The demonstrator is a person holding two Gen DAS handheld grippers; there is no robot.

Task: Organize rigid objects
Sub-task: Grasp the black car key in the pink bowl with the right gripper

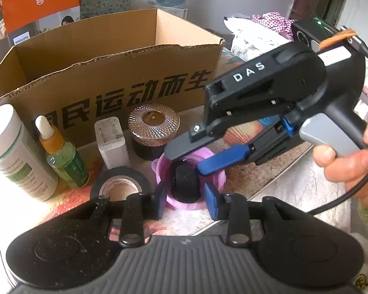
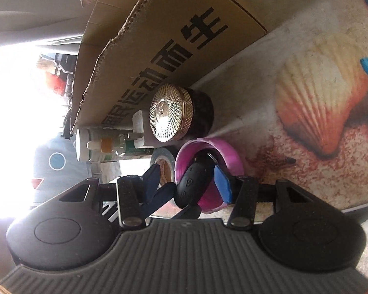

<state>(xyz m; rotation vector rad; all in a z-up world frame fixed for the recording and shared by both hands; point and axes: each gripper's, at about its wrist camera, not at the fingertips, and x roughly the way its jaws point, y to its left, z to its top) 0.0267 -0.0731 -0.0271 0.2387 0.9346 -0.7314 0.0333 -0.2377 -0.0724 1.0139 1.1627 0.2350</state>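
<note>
A pink cup [image 1: 217,172] stands on the shell-print table with a black key fob [image 1: 185,181] upright inside it. My left gripper [image 1: 186,202] is shut on the cup's lower part, one pad on each side. My right gripper [image 1: 184,161] reaches in from the right, tilted down over the cup's mouth. In the right wrist view this right gripper [image 2: 186,182] is open: its fingers straddle the key fob [image 2: 192,183] in the cup [image 2: 230,156], with a gap on the left side. One left-gripper finger shows there too.
An open cardboard box [image 1: 110,73] stands behind. In front of it are a white bottle [image 1: 17,152], a green dropper bottle [image 1: 63,159], a white charger [image 1: 111,142], a gold-lidded jar [image 1: 153,127] and a black tape roll [image 1: 120,183]. A hand [image 1: 350,156] holds the right gripper.
</note>
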